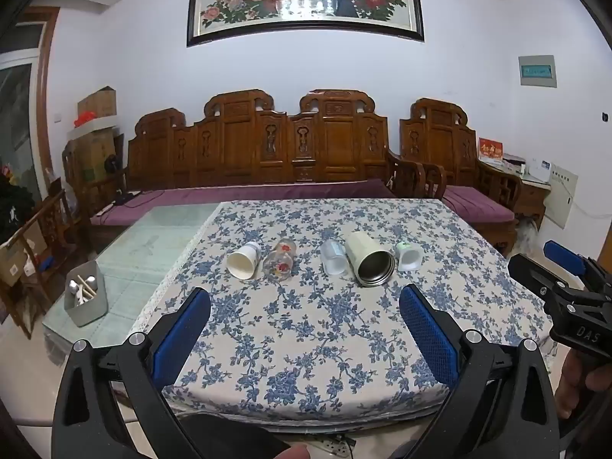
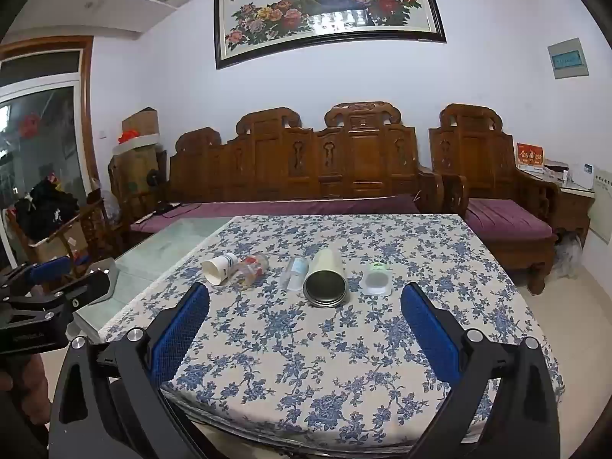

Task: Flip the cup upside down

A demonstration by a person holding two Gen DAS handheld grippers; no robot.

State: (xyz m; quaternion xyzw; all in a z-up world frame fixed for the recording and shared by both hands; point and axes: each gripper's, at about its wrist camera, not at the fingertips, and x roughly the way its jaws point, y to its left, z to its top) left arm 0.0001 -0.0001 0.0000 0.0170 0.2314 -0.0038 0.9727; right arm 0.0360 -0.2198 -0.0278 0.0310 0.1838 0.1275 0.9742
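Observation:
Several cups lie on their sides in a row on the floral tablecloth (image 1: 306,329), mouths toward me: a white paper cup (image 1: 244,260) (image 2: 218,266), a flowered glass (image 1: 280,261) (image 2: 250,269), a clear plastic cup (image 1: 334,258) (image 2: 294,273), a cream steel-lined tumbler (image 1: 369,260) (image 2: 326,279) and a small white-green cup (image 1: 410,256) (image 2: 376,279). My left gripper (image 1: 306,323) is open and empty above the near table edge. My right gripper (image 2: 304,321) is open and empty, also short of the cups; it shows at the right of the left wrist view (image 1: 566,287).
A grey holder with chopsticks and spoons (image 1: 86,298) stands on the bare glass tabletop (image 1: 153,241) to the left of the cloth. A carved wooden sofa (image 1: 267,153) and armchair (image 2: 497,199) stand behind the table.

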